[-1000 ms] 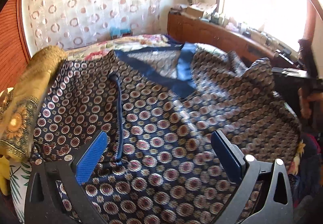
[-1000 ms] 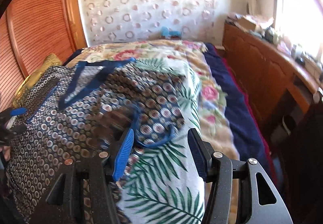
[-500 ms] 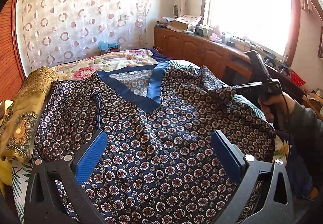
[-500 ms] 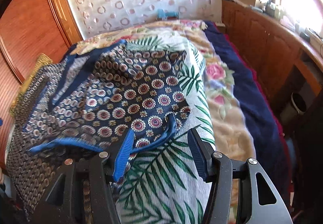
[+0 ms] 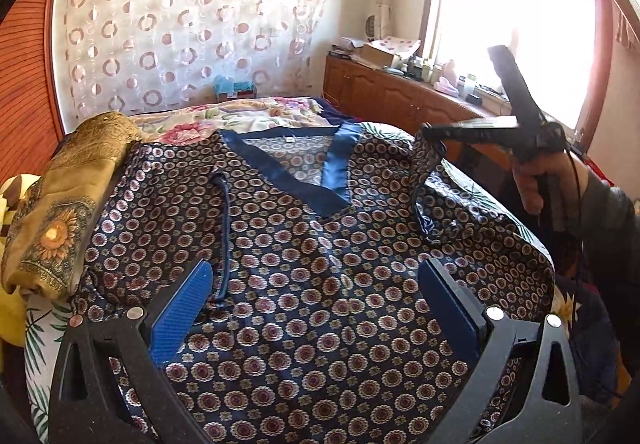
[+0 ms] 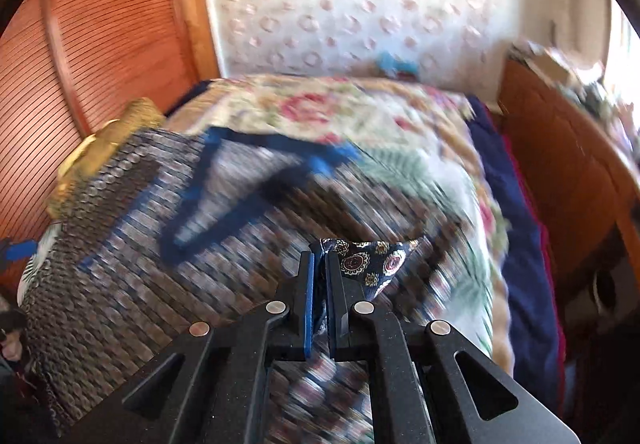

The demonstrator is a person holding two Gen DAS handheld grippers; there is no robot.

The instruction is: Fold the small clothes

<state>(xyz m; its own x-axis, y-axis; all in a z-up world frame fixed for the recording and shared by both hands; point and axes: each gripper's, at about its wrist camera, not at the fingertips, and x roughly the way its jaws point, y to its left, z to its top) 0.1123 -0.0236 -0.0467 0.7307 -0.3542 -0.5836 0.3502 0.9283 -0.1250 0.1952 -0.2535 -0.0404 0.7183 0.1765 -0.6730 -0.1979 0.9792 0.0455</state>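
Observation:
A dark blue top (image 5: 320, 276) with small round medallions and a plain blue V-neck band lies spread on the bed, neck toward the far end. My left gripper (image 5: 316, 296) is open and empty, low over the top's lower middle. My right gripper (image 6: 319, 264) is shut on the top's right sleeve (image 6: 372, 258) and lifts it off the bed. In the left wrist view the right gripper (image 5: 434, 134) holds that sleeve (image 5: 426, 164) up at the top's right side. The right wrist view is motion-blurred behind the fingers.
A folded golden cloth (image 5: 68, 200) lies along the bed's left edge, touching the top. The floral and leaf-print bedspread (image 6: 328, 112) lies under it. A wooden cabinet (image 5: 392, 96) with clutter runs along the right under the window. A wooden slatted panel (image 6: 100, 56) stands to the left.
My right gripper closed on the right sleeve and raised it from the bed. The top has settled flatter. My left gripper stayed open over it.

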